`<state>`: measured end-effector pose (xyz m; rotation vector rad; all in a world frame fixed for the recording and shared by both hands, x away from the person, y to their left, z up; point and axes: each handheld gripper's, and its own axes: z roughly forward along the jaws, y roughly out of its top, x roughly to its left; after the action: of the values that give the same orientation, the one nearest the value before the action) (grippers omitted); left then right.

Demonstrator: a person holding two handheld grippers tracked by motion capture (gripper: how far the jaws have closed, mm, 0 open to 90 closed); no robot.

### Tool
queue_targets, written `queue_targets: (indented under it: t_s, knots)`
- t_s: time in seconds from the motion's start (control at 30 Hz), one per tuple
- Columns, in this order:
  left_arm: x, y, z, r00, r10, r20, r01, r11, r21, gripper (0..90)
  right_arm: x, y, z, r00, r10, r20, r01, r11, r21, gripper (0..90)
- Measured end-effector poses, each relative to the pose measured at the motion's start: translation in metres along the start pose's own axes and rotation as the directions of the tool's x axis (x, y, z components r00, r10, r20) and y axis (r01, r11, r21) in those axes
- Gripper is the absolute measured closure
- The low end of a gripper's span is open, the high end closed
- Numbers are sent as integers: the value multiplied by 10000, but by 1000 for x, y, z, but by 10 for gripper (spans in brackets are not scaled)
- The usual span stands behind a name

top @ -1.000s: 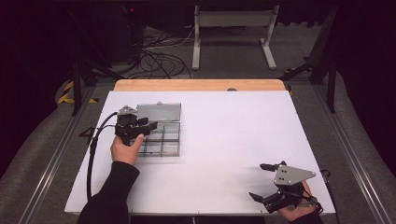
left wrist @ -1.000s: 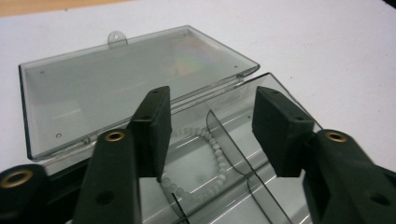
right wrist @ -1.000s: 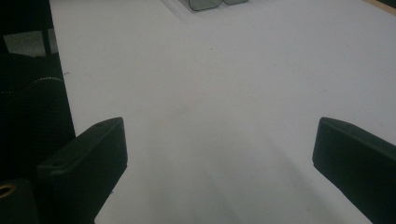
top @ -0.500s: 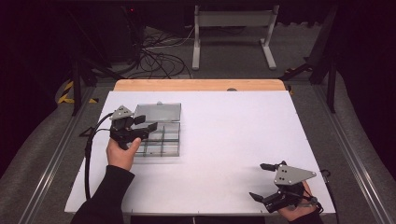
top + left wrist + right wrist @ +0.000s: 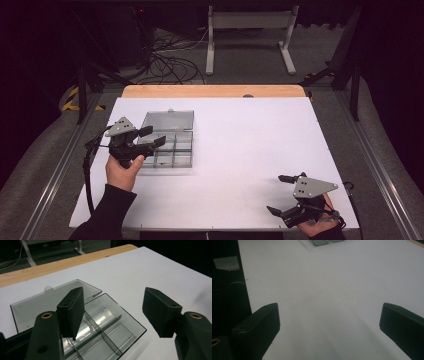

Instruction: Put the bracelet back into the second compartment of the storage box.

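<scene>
A clear plastic compartment box point(image 5: 174, 154) lies on the left half of the white table point(image 5: 250, 140), its lid point(image 5: 169, 120) folded flat behind it. My left gripper point(image 5: 155, 136) hovers at the box's left edge and points across it. Its jaws have just been opening and now stand open with nothing between them. In the left gripper view the box's empty compartments point(image 5: 117, 331) and the lid point(image 5: 35, 306) lie below my left gripper point(image 5: 112, 312). My right gripper point(image 5: 275, 194) rests open near the table's front right corner, empty; in the right gripper view my right gripper point(image 5: 329, 325) faces bare tabletop.
A wooden strip point(image 5: 215, 91) runs along the table's far edge. Beyond it stand a white metal frame point(image 5: 250, 30) and loose cables point(image 5: 170, 57) on the floor. A corner of the box point(image 5: 322, 242) shows at the top of the right gripper view.
My left gripper has drawn back to the left from over the box, risen a little, and its jaws have spread wider. The right gripper has stayed still.
</scene>
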<state>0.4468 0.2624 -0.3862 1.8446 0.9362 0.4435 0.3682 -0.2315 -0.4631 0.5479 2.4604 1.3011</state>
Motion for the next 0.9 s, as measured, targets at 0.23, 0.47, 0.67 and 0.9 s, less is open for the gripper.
queue_targets:
  t_s: [0.23, 0.47, 0.67, 0.9]
  knots:
    - [-6, 0, -8, 9999, 123, 54, -123, 9999, 12, 343, 0, 0, 0, 10000, 15, 6, -15, 10000, -4, 36]
    - [-13, 3, -16, 9991, 413, 51, -413, 9991, -23, 337, 0, 0, 0, 10000, 26, -19, -26, 10000, -11, 36]
    - [-18, 6, -22, 9982, 562, 193, -561, 9984, -43, 327, 1, 0, -1, 10000, 36, -5, -36, 10000, -9, 37]
    - [-25, 4, -30, 9940, 941, 557, -922, 9951, -352, 303, 1, -1, -1, 10000, 56, 14, -56, 10000, -30, 37]
